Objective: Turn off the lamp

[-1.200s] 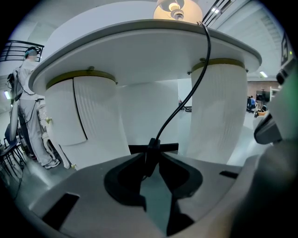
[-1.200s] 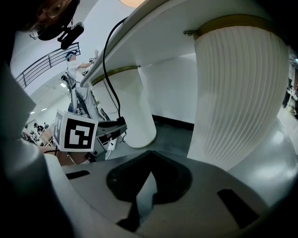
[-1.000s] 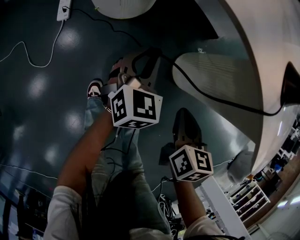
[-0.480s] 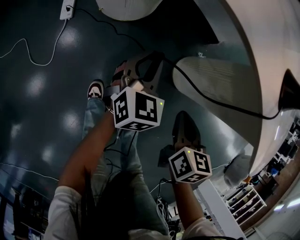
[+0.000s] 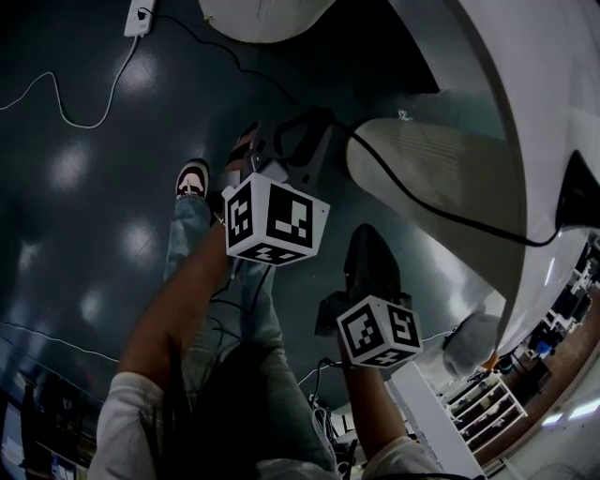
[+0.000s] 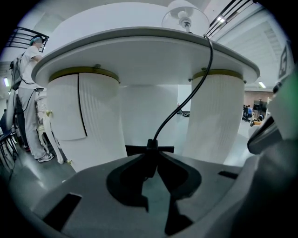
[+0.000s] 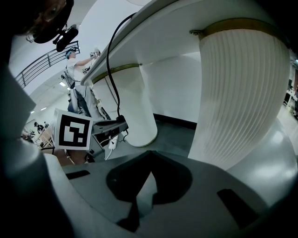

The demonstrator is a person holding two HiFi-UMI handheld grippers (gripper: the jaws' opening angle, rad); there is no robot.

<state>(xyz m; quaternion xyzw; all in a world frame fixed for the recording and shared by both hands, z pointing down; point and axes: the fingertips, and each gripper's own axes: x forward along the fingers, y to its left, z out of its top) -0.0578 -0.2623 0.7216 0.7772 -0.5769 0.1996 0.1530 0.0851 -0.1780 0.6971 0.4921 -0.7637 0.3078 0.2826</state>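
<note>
**Left gripper pinches the lamp cord below the table**

The left gripper view shows what the head view cannot. The left gripper (image 6: pixel 151 151) has its jaw tips against a thicker black part of the cord (image 6: pixel 178 107), and that part sits between them. The jaws have just been closing on it. From there the cord climbs in a curve, crosses the edge of the white table (image 6: pixel 139 51) and reaches the lamp (image 6: pixel 185 18), seen above the tabletop. I cannot tell whether the lamp is lit. Only this view takes in a person (image 6: pixel 25 88) standing at the left, beside a ribbed leg (image 6: pixel 84 116).

The head view looks down on both grippers from behind, so a cube (image 5: pixel 274 218) hides much of the left jaws. It shows the cord running from the left gripper past a leg to the table's rim at the right. It also shows a shoe (image 5: pixel 192 176) on the dark floor (image 5: pixel 84 187) and a power strip (image 5: pixel 139 17) at top left.

The right gripper (image 7: pixel 149 155) is apart from the cord, to the lower right of the left one in the head view. Its own view shows the jaw tips pressed together with nothing between them. At the left of that view, the cord comes down from the table edge to the left gripper's cube.
</note>
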